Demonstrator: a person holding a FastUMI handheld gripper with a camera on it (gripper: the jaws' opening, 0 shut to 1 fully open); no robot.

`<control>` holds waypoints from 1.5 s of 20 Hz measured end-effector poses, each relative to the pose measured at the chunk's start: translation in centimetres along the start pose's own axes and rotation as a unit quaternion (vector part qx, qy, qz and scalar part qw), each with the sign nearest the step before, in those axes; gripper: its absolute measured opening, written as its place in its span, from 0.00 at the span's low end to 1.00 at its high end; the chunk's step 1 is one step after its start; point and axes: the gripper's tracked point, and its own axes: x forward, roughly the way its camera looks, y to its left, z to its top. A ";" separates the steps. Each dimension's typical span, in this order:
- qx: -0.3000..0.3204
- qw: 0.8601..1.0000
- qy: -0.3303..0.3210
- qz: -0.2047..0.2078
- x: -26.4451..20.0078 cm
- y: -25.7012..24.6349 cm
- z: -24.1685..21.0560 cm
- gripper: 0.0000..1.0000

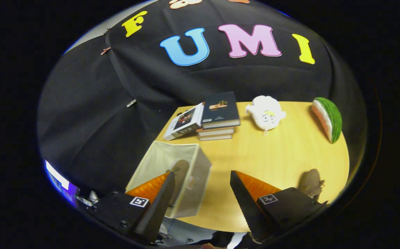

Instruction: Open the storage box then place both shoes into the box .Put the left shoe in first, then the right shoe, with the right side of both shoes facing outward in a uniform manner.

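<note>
The table (276,155) is the largest thing here, a pale wood top set against the booth wall. On its near left corner sits the box (200,166), open at the top, with one shoe (180,170) already inside, standing against the near wall just beyond the left finger. The second shoe (311,183) lies on the table to the right, partly hidden behind the right finger's mount. At the far edge are a stack of books (219,116), a white plush toy (266,112) and a watermelon slice (327,119), all well apart from the box. The gripper (201,197) hangs above the table's near edge, jaws wide apart and holding nothing.

The risk, as I judge it, lies in the reach for the second shoe: a grab at the soft upper could let it twist, so it lands facing the wrong way, or a careless drop could knock over the first shoe.
</note>
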 end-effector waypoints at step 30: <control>0.005 0.973 0.156 -0.169 1.8 -34.2 -18.1 0.65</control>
